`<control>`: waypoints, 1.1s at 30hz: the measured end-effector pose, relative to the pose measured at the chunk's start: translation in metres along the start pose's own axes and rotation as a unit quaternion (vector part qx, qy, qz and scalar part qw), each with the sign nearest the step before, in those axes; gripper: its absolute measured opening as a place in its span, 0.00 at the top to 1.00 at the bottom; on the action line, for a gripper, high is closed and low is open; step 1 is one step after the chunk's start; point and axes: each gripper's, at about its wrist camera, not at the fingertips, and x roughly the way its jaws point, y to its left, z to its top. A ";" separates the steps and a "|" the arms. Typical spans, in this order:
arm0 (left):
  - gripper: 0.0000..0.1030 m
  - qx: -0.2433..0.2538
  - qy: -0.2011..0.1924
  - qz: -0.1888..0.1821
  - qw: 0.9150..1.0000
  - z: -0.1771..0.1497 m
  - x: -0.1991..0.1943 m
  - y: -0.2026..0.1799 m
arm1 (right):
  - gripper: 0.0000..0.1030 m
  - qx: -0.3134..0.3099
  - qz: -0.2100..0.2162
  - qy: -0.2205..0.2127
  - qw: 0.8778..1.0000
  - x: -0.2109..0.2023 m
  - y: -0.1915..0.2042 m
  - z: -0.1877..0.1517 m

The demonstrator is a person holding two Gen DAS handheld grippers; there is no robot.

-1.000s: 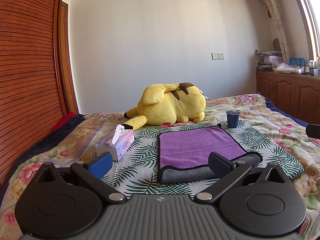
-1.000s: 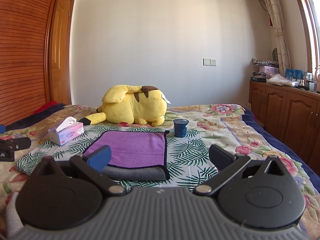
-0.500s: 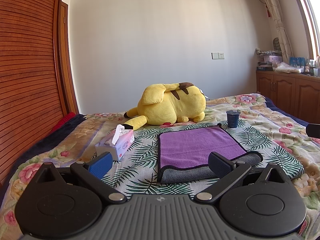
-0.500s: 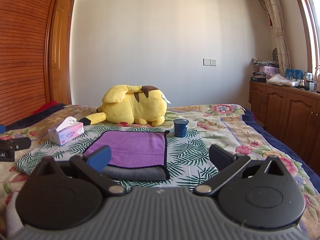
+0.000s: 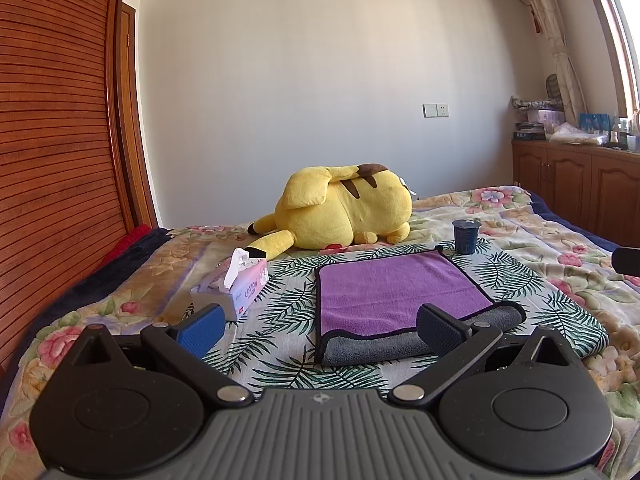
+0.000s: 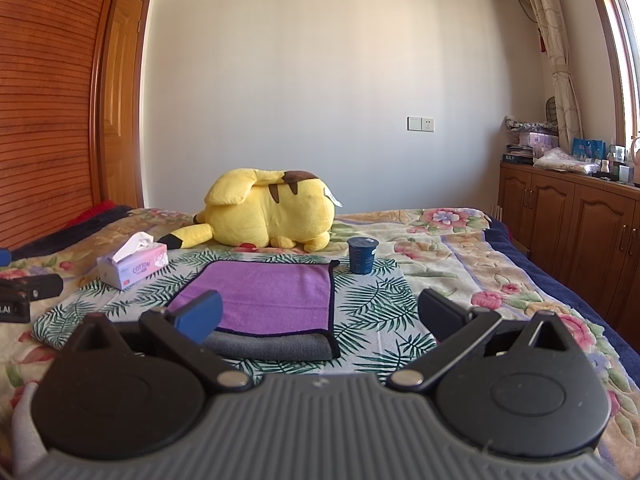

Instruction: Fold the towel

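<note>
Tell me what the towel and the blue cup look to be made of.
Towel: soft microfibre-like cloth, matte and napped, purple on top, grey beneath, dark stitched edging. Blue cup: probably plastic or coated paper, going by its smooth wall and rimmed lid; the look leaves this open.

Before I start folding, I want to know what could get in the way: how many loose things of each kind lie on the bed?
Towel: 1
Tissue box: 1
Pikachu plush toy: 1
Dark blue cup: 1
Total: 4
</note>
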 end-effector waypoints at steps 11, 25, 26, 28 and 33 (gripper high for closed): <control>0.16 0.001 0.016 -0.004 1.000 -0.005 0.002 0.004 | 0.00 -0.003 0.002 0.010 1.000 0.003 0.005 -0.001; 0.16 0.016 0.068 -0.015 0.997 -0.005 0.027 0.000 | 0.00 -0.009 0.017 0.045 0.999 0.031 0.011 -0.003; 0.16 0.016 0.071 -0.016 0.997 -0.004 0.029 -0.001 | 0.00 -0.009 0.017 0.047 0.999 0.034 0.011 -0.003; 0.16 0.012 0.078 -0.022 0.997 -0.002 0.032 0.001 | 0.00 -0.009 0.018 0.049 0.999 0.038 0.012 -0.003; 0.16 0.017 0.086 -0.026 0.996 0.001 0.040 -0.002 | 0.00 -0.010 0.019 0.051 0.998 0.046 0.009 -0.001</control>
